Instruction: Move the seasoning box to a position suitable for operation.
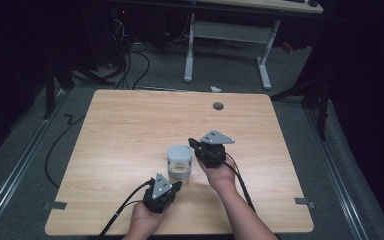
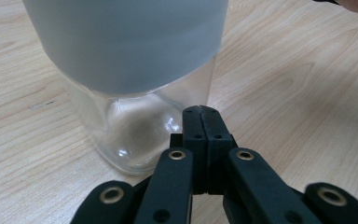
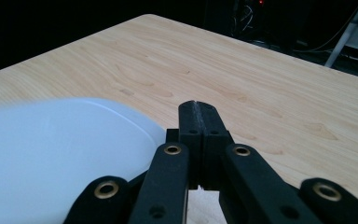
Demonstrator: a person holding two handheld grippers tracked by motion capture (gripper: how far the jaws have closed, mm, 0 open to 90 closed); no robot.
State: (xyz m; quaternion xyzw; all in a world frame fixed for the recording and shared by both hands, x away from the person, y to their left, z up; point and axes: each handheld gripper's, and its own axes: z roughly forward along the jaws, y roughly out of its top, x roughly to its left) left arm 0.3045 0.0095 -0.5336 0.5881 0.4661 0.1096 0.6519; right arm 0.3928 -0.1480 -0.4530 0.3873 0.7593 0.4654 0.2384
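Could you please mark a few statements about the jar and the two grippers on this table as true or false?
1. The jar stands upright on the wooden table. True.
2. The jar's lid is off and lies beside it. False: the white lid sits on top of the jar.
3. The left gripper has its jaws shut with nothing between them. True.
4. The right gripper is clamped on the lid. False: its jaws are shut on nothing, with the lid beside them.
5. The jar lies between the two grippers. True.
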